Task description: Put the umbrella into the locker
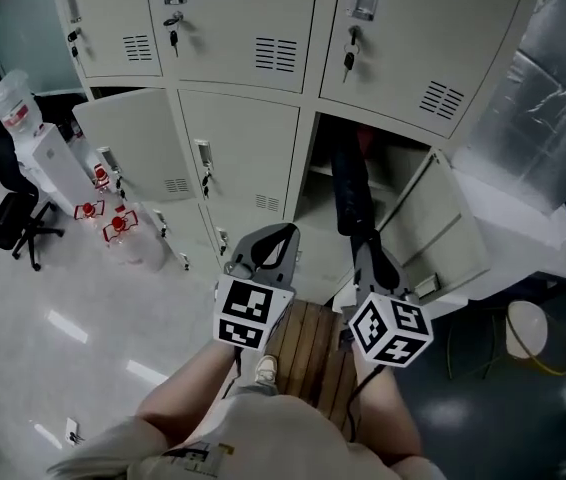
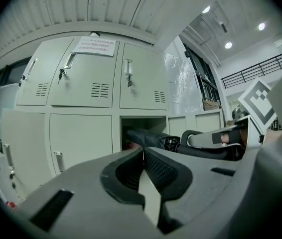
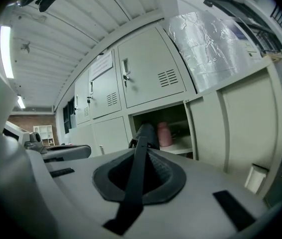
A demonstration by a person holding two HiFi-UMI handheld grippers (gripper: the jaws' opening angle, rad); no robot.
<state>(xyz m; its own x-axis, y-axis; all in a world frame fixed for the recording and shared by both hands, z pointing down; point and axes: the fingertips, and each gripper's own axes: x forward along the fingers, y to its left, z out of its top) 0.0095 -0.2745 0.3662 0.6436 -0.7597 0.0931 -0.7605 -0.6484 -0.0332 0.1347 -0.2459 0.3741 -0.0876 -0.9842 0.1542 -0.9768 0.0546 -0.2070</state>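
While raised before the open locker (image 1: pixel 435 223), clamped shut with the right gripper (image 3: pixel 142 152) on the black strap (image 3: pixel 133 193) of the dark umbrella (image 1: pixel 349 190), far end at the compartment mouth, pink container (image 3: pixel 164 134) inside. Closed on nothing with the left gripper (image 2: pixel 143 151), pads together.

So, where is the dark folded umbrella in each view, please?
Head view: centre, dark folded umbrella pointing into the open beige metal locker.
Left gripper view: centre right, at that locker's opening.
Right gripper view: centre, clamped in the right tongs.
Shared landmark: the open locker.
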